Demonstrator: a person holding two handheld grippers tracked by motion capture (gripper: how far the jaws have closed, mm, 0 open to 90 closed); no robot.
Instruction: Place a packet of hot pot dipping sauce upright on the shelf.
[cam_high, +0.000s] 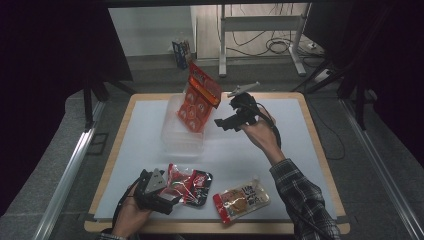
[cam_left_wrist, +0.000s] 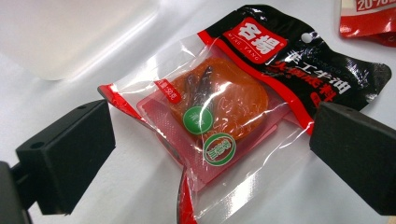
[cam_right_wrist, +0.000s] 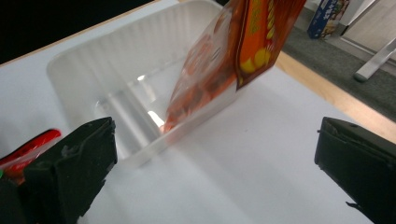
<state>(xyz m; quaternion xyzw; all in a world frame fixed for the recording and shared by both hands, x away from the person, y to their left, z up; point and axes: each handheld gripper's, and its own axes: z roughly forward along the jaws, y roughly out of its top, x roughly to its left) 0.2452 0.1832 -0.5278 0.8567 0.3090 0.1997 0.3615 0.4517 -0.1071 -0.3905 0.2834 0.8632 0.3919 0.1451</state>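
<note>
On the white table, both grippers' fingers spread: left straddles black-red packet, right faces tray.

tan snack packet near table's front edge, blue carton on floor

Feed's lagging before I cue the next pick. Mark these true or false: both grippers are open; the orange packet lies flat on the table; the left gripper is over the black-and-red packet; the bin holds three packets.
1. Both grippers are open: true. The left gripper and right gripper both have jaws spread with nothing clamped.
2. Orange packet lies flat on the table: false. It stands tilted in the clear bin.
3. Left gripper is over the black-and-red packet: true.
4. The bin holds three packets: false. One.
</note>
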